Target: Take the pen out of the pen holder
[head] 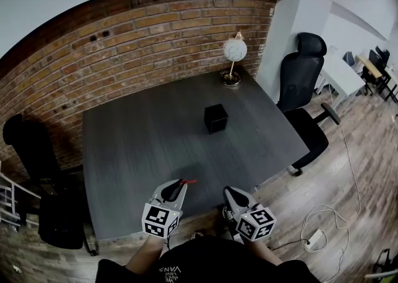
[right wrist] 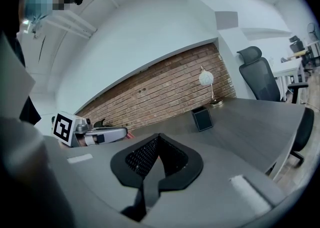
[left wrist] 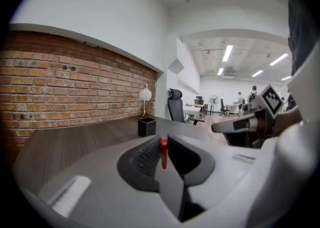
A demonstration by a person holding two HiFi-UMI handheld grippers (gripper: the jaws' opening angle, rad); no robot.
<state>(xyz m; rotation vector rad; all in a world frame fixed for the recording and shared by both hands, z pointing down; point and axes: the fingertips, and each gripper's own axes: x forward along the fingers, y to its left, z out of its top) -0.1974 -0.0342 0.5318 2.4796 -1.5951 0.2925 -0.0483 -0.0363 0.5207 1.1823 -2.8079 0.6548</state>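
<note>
**Red pen out of the holder, clamped in the left gripper**

So the left gripper point(head: 177, 184) was clenched on a slim red pen point(left wrist: 163, 153), which stood upright between its dark ribbed pads point(left wrist: 146, 156). In the head view the red end poked out sideways past the jaws. The pen holder point(head: 216, 118), a small matte black cube-shaped box, sat in the middle of the table point(head: 137, 145), well apart from both grippers, which hung over the near edge. The right gripper point(head: 229, 192) had its jaws pressed together with nothing in them. The table was a squarish dark grey slab with a wood-grain look. At the far corner stood a lamp point(head: 234, 50) with a round white textured shade on a thin stem, against a rough red brick wall point(head: 124, 39). A black high-backed office chair point(head: 303, 70) stood by the table's right side.
</note>
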